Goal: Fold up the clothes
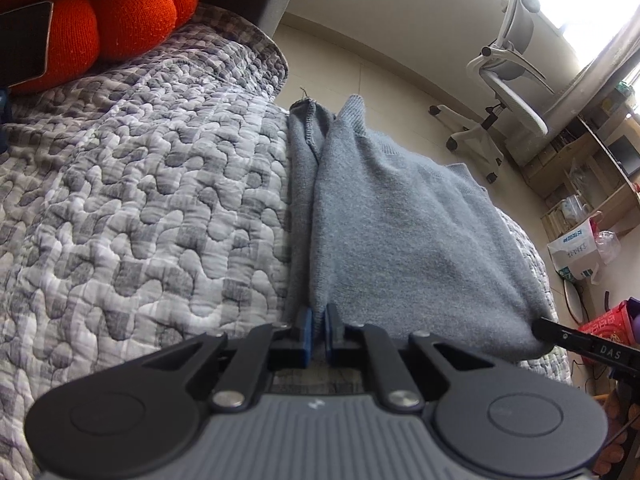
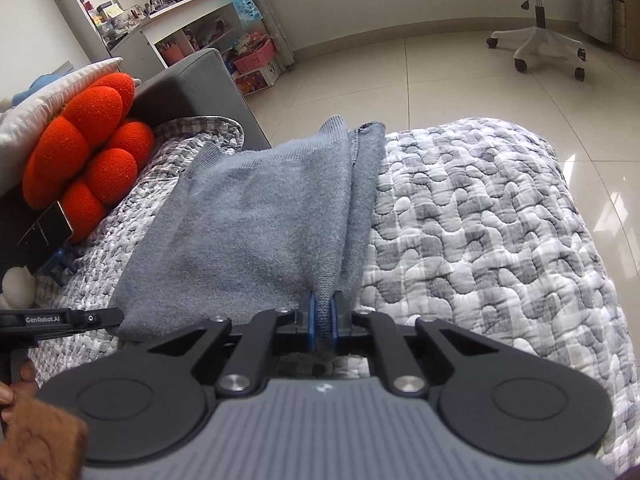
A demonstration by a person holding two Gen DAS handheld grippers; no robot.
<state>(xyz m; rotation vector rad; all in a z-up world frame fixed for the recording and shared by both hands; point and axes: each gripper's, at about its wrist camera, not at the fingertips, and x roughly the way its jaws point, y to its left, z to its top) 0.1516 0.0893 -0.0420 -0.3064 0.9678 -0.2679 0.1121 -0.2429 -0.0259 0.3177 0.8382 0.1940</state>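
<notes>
Low over the quilt (image 1: 140, 200), left gripper (image 1: 317, 334) and right gripper (image 2: 324, 322) each level, clamped on grey sweater (image 1: 400, 232) edge

The grey knitted sweater's (image 1: 400, 240) near hem is hidden between the left hand-held gripper's (image 1: 318, 334) blue pads. Far left, the orange knitted flower cushion (image 1: 120, 20) is cut by the frame edge.

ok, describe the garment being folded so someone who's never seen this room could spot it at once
Find the bed with the grey patchwork quilt. On it lies a plain grey knit sweater, folded lengthwise, its near edge pinched by the left gripper and right gripper. Unlike the bright orange puffy cushion at the headboard end, it is flat, dull and unpatterned.
</notes>
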